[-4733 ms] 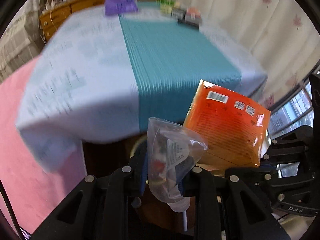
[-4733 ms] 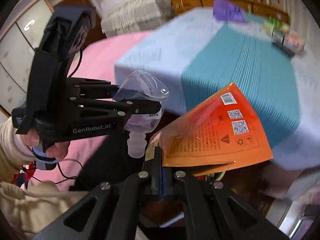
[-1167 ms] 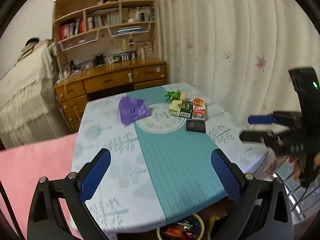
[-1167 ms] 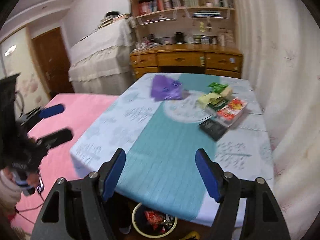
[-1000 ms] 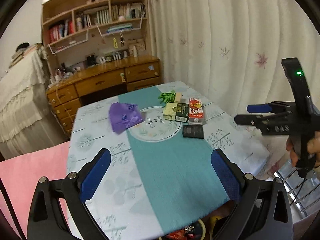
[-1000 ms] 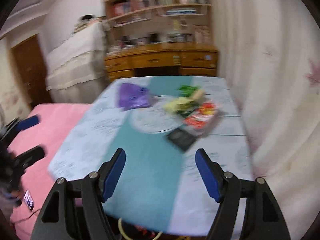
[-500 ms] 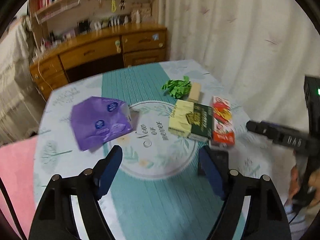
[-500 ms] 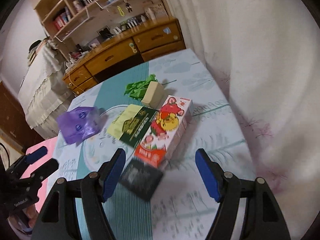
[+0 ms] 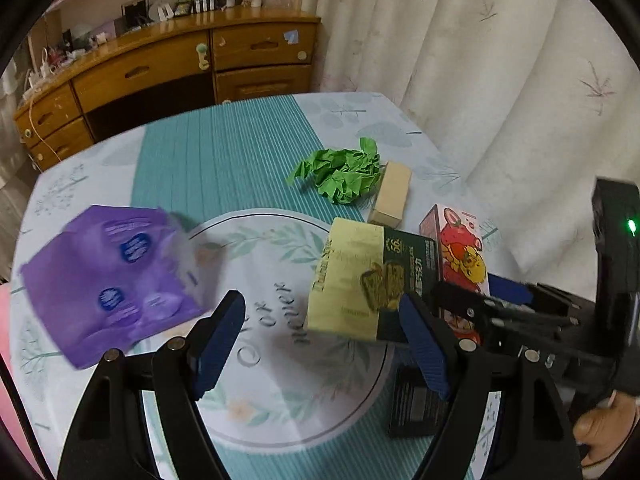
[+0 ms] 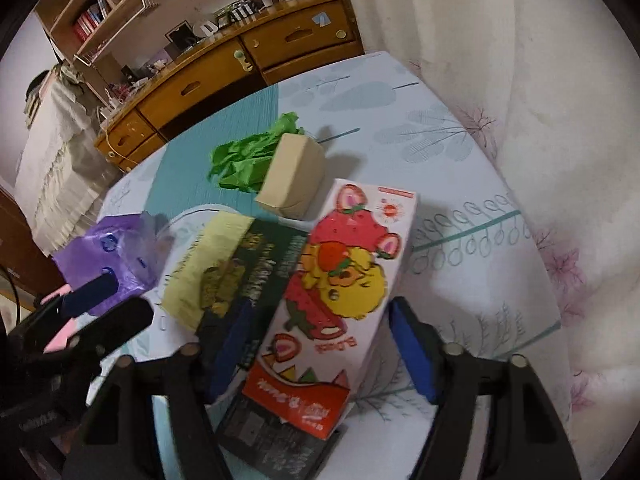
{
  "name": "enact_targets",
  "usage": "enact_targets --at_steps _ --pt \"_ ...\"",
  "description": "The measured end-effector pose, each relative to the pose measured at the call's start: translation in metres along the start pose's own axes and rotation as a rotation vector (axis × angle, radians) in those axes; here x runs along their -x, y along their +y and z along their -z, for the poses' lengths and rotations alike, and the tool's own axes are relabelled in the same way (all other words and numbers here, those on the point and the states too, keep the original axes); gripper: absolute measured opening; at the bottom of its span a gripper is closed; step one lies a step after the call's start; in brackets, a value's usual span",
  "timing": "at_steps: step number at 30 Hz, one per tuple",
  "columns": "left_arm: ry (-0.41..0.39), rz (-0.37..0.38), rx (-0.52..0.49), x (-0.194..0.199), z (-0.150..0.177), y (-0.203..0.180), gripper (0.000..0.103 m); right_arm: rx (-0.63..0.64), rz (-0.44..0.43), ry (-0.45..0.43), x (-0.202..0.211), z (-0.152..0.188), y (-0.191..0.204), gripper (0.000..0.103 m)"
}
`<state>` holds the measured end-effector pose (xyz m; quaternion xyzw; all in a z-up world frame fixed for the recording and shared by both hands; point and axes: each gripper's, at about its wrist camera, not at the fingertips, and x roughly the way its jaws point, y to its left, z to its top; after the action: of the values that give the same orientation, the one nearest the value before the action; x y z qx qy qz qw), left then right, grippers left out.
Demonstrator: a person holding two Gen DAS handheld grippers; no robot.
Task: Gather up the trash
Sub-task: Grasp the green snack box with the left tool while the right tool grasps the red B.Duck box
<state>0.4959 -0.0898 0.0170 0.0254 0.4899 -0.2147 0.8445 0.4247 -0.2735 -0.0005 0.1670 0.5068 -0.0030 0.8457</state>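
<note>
- Right tool [image 10: 316,348], closing, straddles the strawberry box [image 10: 340,292] on the desk [image 10: 460,240], pads not touching.
- Left tool [image 9: 324,340] wide, empty; green-yellow box [image 9: 360,280] at its one o'clock.

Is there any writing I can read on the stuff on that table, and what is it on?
"Now or never": tablecloth, in its round emblem.
"56": green and yellow box, on its corner.
Strawberry carton: print upside down, not legible.
Purple packet, small black box: too blurred.

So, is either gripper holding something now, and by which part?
Nothing is held. The right gripper is closing around the strawberry box, not yet pressing it; the left gripper is empty.
</note>
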Motion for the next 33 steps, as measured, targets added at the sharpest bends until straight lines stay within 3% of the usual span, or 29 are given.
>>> enact_targets --at_steps 4,12,14,16,19,25,29,31,33 --pt "0.016 0.029 0.029 -0.015 -0.006 0.006 0.078 0.024 -0.013 -0.008 0.001 0.000 -0.006 0.062" --pt "0.060 0.157 0.030 -0.044 -0.010 0.009 0.077 0.035 -0.074 0.018 0.003 0.000 -0.020 0.061" --pt "0.064 0.178 0.020 -0.047 -0.008 0.007 0.070 0.027 -0.091 0.017 0.003 0.001 -0.023 0.062" --pt "0.068 0.217 0.026 -0.050 -0.006 0.006 0.051 0.025 -0.107 0.011 0.001 0.002 -0.024 0.062" --pt "0.067 0.291 0.051 -0.047 0.000 0.006 0.039 0.023 -0.126 0.003 0.000 0.003 -0.026 0.062" --pt "0.008 0.346 0.031 -0.027 0.004 0.000 0.035 0.021 -0.150 -0.003 0.000 0.004 -0.028 0.062" --pt "0.023 0.475 0.064 -0.020 0.007 -0.002 0.035 0.021 -0.178 0.000 -0.001 0.006 -0.030 0.062" --pt "0.041 0.465 0.032 -0.018 0.011 -0.014 0.035 0.028 -0.192 0.010 -0.001 0.007 -0.026 0.062" --pt "0.009 0.350 -0.053 -0.011 0.017 -0.031 0.029 0.046 -0.175 0.008 -0.001 0.009 -0.021 0.061"
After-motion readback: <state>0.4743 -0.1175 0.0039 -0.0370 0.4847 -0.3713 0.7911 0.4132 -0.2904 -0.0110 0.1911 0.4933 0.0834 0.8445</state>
